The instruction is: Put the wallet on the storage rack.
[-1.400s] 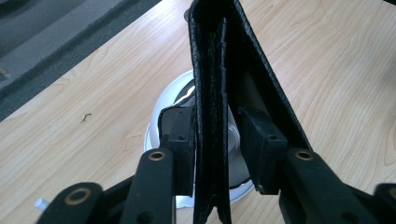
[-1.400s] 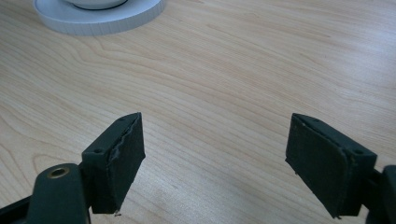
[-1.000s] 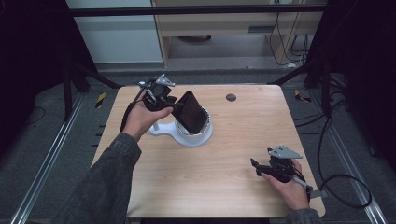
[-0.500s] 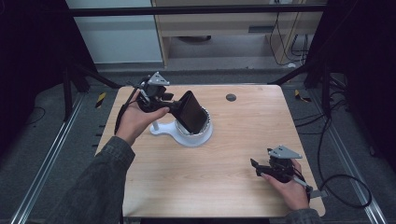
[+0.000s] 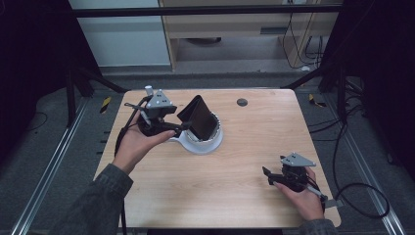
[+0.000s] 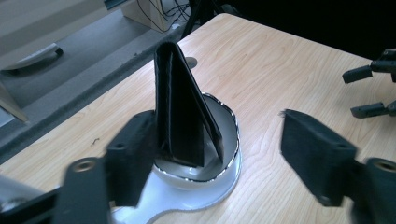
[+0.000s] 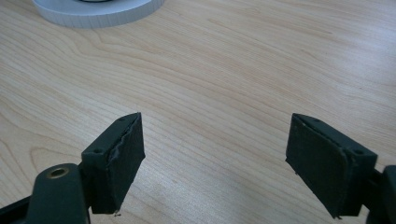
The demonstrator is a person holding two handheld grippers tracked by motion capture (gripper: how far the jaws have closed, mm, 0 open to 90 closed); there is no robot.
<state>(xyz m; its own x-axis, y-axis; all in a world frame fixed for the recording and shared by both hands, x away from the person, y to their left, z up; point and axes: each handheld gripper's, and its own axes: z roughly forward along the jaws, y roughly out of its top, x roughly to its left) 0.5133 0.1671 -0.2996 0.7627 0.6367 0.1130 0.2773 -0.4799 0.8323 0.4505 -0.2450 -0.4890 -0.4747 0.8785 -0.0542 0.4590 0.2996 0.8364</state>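
Note:
A black folded wallet point(image 5: 199, 116) stands tilted in a white bowl-shaped holder point(image 5: 198, 145) at the table's middle left. In the left gripper view the wallet point(image 6: 180, 107) rises from the holder's rim point(image 6: 232, 154). My left gripper point(image 5: 178, 128) is held just left of the holder. It is open point(image 6: 224, 158), one jaw close beside the wallet and the other well off to the side. My right gripper point(image 5: 269, 177) rests near the front right corner, open, with bare wood between its jaws point(image 7: 215, 158). The holder's white base point(image 7: 98, 11) lies far ahead of it.
A small dark round grommet point(image 5: 242, 102) is set in the wooden table point(image 5: 254, 142) near its far edge. The other gripper point(image 6: 373, 88) appears at the upper right of the left gripper view. Cables point(image 5: 342, 161) trail on the floor to the right.
My left gripper has shifted a little left and toward the near side, away from the wallet. The wallet stays in the holder. The right gripper has not moved.

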